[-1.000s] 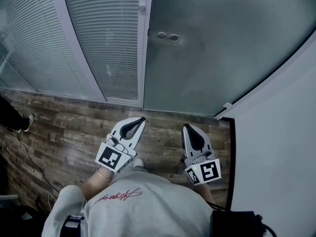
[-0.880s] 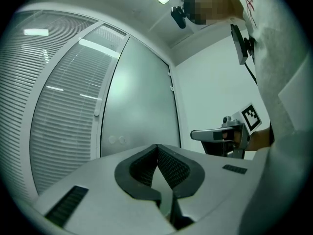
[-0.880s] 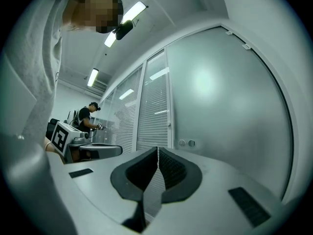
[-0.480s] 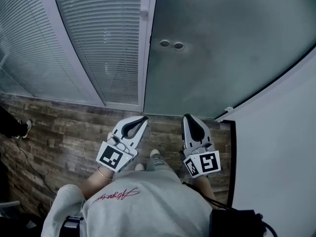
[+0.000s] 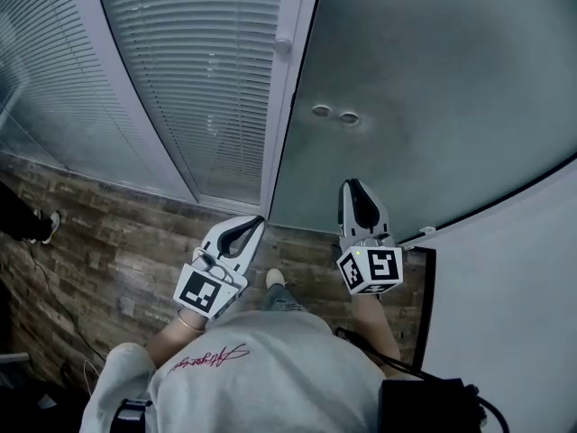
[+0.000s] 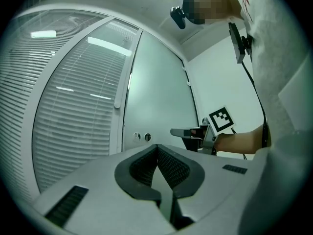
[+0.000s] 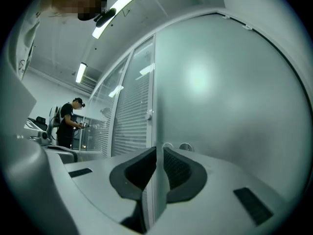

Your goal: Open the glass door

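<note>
Left of the glass door (image 5: 433, 88), which stands straight ahead of the person, there's a slatted blind panel (image 5: 207, 70) in a pale frame. The left gripper (image 5: 258, 219) hangs level just left of the door's edge, jaws pressed together with nothing in them; the right gripper (image 5: 352, 188) is in front of the door itself, closer to it and near its two round fittings (image 5: 334, 114), jaws all but together, just a thin empty slit; can't tell if it touches the glass. The head view alone shows the wood floor (image 5: 117, 233) before the door; only the left gripper view catches the right gripper side-on; only the right gripper view shows another person (image 7: 66, 124) way off left of the door.
</note>
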Motion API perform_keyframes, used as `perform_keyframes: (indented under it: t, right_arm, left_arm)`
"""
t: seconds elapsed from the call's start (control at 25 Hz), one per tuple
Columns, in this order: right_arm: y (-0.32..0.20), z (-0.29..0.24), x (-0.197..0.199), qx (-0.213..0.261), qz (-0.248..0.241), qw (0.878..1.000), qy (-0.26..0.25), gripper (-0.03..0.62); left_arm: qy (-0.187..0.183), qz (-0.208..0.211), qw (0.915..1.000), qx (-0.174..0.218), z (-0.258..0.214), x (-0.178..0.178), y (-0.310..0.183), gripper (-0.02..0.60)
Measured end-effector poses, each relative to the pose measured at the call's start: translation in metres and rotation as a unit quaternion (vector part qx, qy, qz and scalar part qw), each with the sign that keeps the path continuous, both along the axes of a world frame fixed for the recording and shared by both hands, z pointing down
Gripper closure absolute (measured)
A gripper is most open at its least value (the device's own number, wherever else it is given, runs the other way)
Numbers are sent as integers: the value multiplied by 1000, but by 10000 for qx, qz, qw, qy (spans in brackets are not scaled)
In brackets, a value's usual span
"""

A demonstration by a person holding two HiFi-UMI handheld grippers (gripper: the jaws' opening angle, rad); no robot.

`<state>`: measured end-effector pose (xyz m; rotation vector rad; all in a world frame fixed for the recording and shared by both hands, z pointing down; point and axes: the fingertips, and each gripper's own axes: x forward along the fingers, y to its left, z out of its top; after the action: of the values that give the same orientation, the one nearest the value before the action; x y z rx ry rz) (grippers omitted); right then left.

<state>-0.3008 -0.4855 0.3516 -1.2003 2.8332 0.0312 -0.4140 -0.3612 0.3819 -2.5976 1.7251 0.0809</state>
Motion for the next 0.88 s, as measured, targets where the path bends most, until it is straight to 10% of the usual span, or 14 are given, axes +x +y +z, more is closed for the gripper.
perform_keyframes:
  t: [0.12,0.88]
  right_arm:
    - [-51,12,-19,-156,41,9998,69,465]
    - [-164,18,-78,65,610,9978,269,450]
  left_arm:
    - [7,-183,9998,-33,5,-15,-22,569]
    - [-46,-780,9966,-273,11,-54,-62,569]
